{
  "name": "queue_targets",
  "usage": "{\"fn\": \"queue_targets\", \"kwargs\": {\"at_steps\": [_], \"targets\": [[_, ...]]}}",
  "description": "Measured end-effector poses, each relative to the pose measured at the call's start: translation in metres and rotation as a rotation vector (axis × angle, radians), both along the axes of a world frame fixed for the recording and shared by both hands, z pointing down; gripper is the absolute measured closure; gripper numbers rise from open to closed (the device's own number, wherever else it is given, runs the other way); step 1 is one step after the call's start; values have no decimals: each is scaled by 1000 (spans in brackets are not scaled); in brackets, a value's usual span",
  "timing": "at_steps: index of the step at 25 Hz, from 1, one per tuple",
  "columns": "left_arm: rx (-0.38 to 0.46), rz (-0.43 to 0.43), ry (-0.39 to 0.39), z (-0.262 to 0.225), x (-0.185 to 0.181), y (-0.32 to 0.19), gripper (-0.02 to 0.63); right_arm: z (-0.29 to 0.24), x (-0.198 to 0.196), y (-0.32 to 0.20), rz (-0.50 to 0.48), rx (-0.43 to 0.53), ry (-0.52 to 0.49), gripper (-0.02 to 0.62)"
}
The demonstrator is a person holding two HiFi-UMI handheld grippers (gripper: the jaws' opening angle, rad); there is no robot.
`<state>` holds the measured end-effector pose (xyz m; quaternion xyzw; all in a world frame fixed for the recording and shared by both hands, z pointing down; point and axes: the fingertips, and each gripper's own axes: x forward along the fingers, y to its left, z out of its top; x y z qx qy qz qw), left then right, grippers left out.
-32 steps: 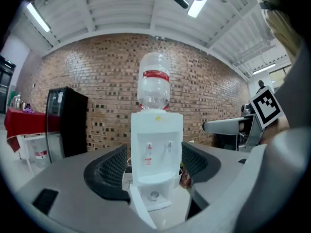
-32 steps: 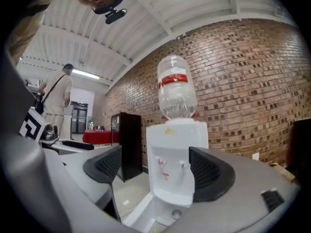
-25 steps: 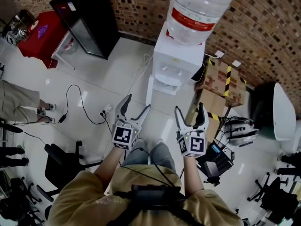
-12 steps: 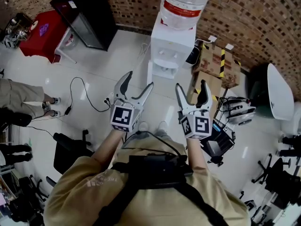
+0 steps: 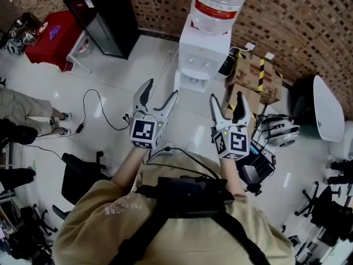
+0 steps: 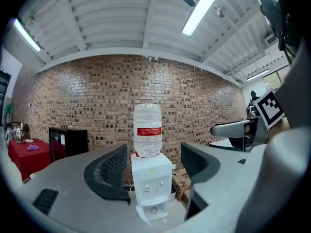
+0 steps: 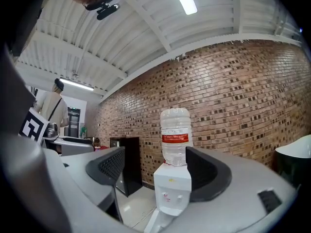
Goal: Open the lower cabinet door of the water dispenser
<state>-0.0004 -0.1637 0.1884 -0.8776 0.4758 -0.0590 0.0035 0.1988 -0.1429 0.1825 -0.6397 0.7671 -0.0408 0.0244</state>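
The white water dispenser stands against the brick wall, with a clear bottle on top. A white panel juts out at the left of its base and looks like the lower door swung out. My left gripper is held open in the air, well short of the dispenser. My right gripper hangs level beside it, jaws wide and closing on nothing. In both gripper views the dispenser shows far off between the jaws of the left gripper and the right gripper.
A black cabinet and a red table stand at the back left. Cardboard boxes sit right of the dispenser. A cable runs over the white floor. A black chair is at the left, equipment at the right.
Both grippers have risen together and now sit higher in front of the body. The dispenser looks smaller and farther off than one second ago.
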Motion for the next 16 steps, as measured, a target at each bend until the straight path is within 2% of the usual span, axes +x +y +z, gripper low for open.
{"fn": "queue_targets", "kwargs": {"at_steps": [10, 16], "targets": [[9, 41, -4, -3, 18, -2, 262, 1, 0, -1, -10, -1, 1, 171], [-5, 52, -12, 8, 11, 0, 262, 10, -11, -3, -23, -2, -6, 172]]}}
